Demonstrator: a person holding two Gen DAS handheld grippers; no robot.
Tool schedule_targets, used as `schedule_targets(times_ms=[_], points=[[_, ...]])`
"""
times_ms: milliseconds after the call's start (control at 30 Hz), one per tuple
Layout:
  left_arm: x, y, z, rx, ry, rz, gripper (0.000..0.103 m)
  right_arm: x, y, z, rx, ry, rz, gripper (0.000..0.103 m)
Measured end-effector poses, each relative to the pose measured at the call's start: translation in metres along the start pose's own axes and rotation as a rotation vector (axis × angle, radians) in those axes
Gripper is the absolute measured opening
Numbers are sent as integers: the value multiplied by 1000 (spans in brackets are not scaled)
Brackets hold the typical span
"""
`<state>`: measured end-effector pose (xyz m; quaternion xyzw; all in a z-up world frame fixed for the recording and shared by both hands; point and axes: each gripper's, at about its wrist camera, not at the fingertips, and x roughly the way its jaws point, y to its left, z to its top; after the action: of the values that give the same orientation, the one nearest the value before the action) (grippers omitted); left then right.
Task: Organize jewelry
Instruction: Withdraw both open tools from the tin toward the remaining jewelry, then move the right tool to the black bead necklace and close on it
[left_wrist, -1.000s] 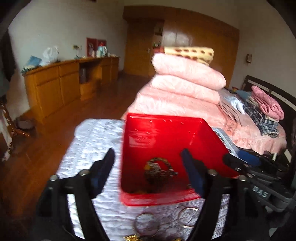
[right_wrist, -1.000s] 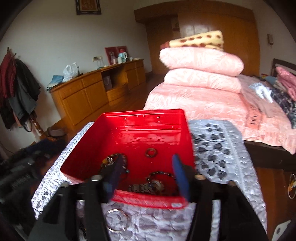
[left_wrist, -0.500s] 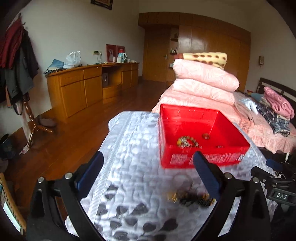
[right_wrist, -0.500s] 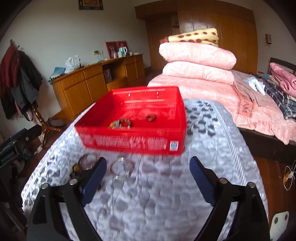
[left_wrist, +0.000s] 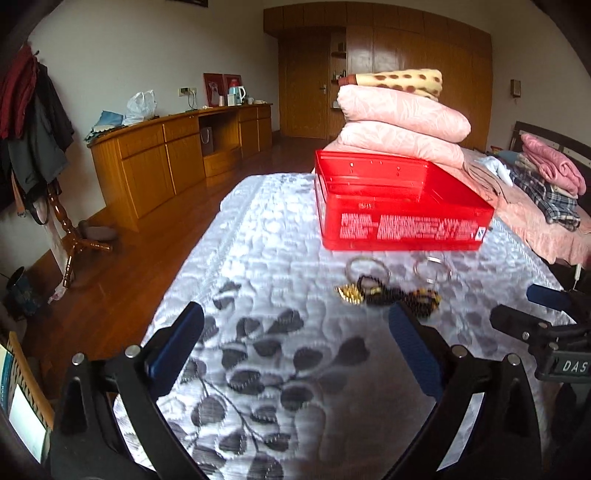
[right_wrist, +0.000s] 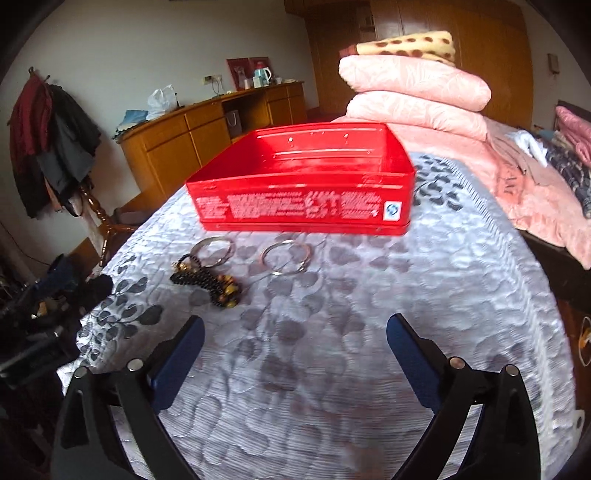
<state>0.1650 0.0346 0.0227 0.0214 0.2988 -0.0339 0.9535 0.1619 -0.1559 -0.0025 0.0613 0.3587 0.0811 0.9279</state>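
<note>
A red plastic box (left_wrist: 402, 225) stands on the quilted grey cloth, with only its printed near wall and rim showing (right_wrist: 303, 206). Its contents are hidden from this low angle. In front of it lie two silver bangles (right_wrist: 216, 240) (right_wrist: 306, 258), dark bead bracelets (right_wrist: 210, 282) (left_wrist: 399, 295) and a small gold piece (left_wrist: 349, 293). My left gripper (left_wrist: 295, 317) hovers near the cloth short of the jewelry, its jaws opening wide with nothing between them. My right gripper (right_wrist: 295, 325) is likewise back from the bangles, its jaws opening and empty.
The cloth-covered table (left_wrist: 258, 258) drops off to a wooden floor on the left. A bed with stacked pink bedding (left_wrist: 402, 122) lies behind and to the right. A long wooden sideboard (left_wrist: 166, 155) and a coat stand (left_wrist: 33, 129) line the left wall.
Both grippers have pulled back from over the red box and sunk lower. Their jaws have spread much wider. The box's inside has dropped out of sight, and the loose jewelry now lies ahead.
</note>
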Motion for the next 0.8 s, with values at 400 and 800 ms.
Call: schedule_targets(times_ms=[400, 800], points=[[1, 17, -3, -7, -6, 14, 97, 14, 32, 7, -40, 0, 62, 96], [13, 39, -2, -34, 22, 12, 97, 48, 54, 19, -97, 88, 89, 80]])
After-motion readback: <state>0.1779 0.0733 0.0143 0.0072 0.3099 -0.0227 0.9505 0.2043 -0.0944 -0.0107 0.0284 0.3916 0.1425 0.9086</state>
